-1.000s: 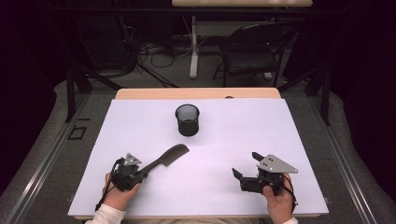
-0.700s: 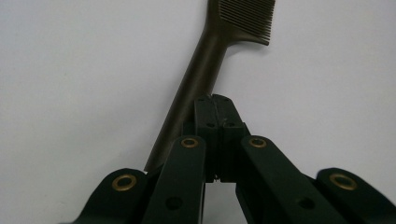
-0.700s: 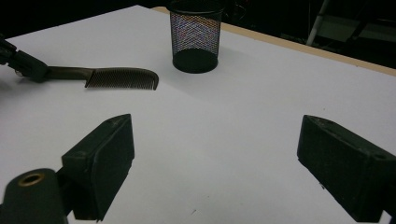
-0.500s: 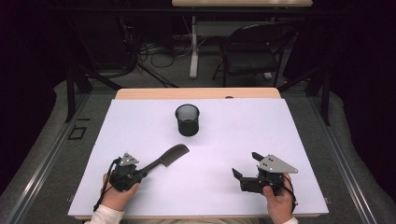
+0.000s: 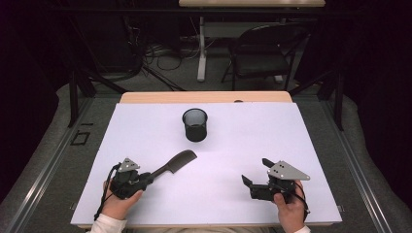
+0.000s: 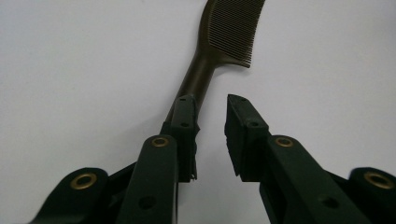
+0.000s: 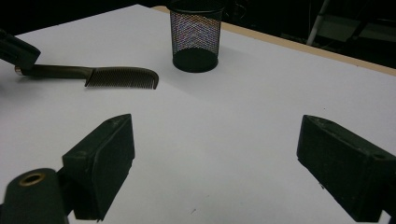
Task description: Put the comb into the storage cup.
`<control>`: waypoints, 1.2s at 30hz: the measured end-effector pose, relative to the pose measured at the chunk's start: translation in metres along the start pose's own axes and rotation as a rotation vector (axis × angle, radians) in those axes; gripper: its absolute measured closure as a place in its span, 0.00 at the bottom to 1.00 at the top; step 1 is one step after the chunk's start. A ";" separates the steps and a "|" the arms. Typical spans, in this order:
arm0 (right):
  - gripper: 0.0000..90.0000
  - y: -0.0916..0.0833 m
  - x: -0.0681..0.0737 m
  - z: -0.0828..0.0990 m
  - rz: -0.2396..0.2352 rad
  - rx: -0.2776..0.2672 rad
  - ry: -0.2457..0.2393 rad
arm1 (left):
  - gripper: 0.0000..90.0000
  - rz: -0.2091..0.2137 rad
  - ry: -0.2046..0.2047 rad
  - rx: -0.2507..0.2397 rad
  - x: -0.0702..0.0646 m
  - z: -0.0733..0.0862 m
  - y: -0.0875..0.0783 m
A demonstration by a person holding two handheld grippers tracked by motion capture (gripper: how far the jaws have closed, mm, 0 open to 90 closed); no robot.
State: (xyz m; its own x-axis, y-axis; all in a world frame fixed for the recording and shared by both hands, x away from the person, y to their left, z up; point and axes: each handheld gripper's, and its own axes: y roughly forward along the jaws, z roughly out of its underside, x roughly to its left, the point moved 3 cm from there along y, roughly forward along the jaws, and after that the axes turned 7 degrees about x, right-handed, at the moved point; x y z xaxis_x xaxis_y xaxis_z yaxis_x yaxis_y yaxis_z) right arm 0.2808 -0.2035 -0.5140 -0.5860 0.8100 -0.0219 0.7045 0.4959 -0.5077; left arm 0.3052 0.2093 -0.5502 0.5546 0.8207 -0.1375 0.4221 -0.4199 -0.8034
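A dark comb lies flat on the white table, teeth end toward the middle. Its handle runs back to my left gripper at the front left. In the left gripper view the comb has its handle against and under the left jaw, and the left gripper stands open by a narrow gap with bare table showing through it. My right gripper rests at the front right, wide open and empty. In the right gripper view the comb lies far left of the open right gripper.
A black mesh cup stands upright at the table's middle back, also visible as the cup beyond the comb. A wooden strip edges the far side. A chair and cables sit on the floor behind.
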 end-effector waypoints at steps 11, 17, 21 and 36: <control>0.13 0.000 0.000 0.000 0.003 0.004 0.001 | 0.67 0.006 0.005 -0.011 0.000 -0.001 -0.003; 0.13 0.000 -0.001 0.001 0.003 0.003 0.001 | 0.61 0.004 0.003 -0.013 0.001 -0.002 -0.005; 0.13 0.001 -0.001 0.001 0.003 0.005 -0.001 | 0.55 0.008 -0.004 -0.023 0.002 -0.003 -0.006; 0.14 0.002 0.000 0.001 -0.002 0.007 0.004 | 0.19 0.046 0.068 0.015 -0.003 -0.008 -0.003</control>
State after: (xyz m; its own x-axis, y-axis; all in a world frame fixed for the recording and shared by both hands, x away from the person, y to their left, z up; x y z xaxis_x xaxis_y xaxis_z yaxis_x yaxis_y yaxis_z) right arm 0.2820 -0.2026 -0.5161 -0.5857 0.8103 -0.0179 0.7007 0.4952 -0.5136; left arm 0.3076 0.2052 -0.5426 0.6212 0.7719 -0.1352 0.3845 -0.4506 -0.8057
